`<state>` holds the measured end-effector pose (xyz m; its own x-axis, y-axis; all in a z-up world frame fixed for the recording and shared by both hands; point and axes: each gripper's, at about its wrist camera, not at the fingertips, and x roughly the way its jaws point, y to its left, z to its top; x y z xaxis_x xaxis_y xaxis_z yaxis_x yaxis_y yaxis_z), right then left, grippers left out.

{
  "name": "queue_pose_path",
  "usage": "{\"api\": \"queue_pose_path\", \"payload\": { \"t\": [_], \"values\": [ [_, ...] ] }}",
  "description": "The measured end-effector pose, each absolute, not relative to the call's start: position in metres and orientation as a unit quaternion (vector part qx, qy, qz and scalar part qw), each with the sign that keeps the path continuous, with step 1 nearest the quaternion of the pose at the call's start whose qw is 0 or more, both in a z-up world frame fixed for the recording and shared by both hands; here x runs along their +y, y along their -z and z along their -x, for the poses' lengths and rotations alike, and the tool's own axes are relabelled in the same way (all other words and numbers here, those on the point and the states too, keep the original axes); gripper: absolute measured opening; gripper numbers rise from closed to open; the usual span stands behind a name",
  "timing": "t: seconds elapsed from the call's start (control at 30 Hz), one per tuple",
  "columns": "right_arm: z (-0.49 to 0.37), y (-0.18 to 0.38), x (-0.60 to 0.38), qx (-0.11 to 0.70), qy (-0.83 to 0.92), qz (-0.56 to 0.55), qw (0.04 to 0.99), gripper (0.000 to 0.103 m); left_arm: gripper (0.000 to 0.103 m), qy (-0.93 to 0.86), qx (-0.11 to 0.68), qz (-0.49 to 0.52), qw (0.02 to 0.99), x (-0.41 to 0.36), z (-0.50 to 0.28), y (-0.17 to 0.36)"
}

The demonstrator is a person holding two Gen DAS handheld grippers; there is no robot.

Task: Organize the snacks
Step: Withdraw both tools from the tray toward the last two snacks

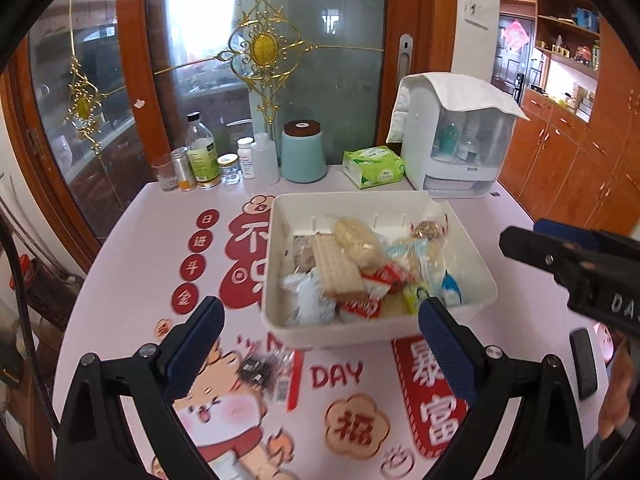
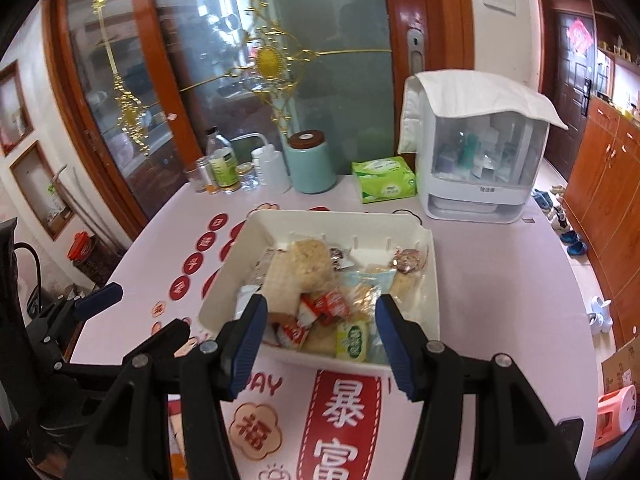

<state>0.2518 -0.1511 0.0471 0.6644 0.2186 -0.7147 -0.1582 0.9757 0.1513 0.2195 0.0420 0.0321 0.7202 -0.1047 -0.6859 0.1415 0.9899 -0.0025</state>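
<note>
A white tray (image 1: 280, 240) (image 2: 434, 280) sits mid-table, filled with wrapped snacks: a wafer block (image 1: 336, 268), a puffed rice cake (image 1: 356, 240) (image 2: 312, 260), red-and-white packets (image 1: 360, 308) (image 2: 328, 306), a green packet (image 2: 352, 340) and a clear-wrapped candy (image 1: 428, 230) (image 2: 408, 260). A blurred clear packet (image 1: 268, 372) lies on the tablecloth in front of the tray. My left gripper (image 1: 320, 306) (image 2: 142, 312) hangs open before the tray's near-left side, holding nothing. My right gripper (image 2: 320, 308) (image 1: 524, 234) is open over the tray's near edge, empty.
Along the back stand several bottles and jars (image 1: 200, 160), a teal canister (image 1: 303, 152), a green tissue pack (image 1: 374, 166) and a cloth-draped white appliance (image 1: 456, 140). A glass door rises behind. The table's right edge (image 2: 576, 280) drops to the floor with shoes.
</note>
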Motion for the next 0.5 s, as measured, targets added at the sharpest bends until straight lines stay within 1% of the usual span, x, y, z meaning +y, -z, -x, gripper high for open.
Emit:
{"api": "queue_pose_path", "payload": {
  "t": [0.1,0.23,0.4,0.5],
  "values": [
    [-0.233,-0.052,-0.14,0.391,-0.121,-0.032,0.912,0.059,0.098,0.063,0.365,-0.026,0.929,0.061,-0.195,-0.032],
    [-0.21,-0.05,-0.121,0.387,-0.146,-0.023,0.91,0.065,0.098,0.052,0.367,-0.027,0.928,0.089,-0.17,-0.023],
    [-0.191,-0.031,-0.097,0.398,-0.179,-0.017,0.899,0.065,0.098,0.014,0.393,-0.026,0.919,0.125,-0.142,0.015],
    [-0.184,-0.008,-0.08,0.41,-0.196,-0.008,0.891,0.065,0.098,-0.017,0.413,0.007,0.911,0.146,-0.13,0.05]
  ]
}}
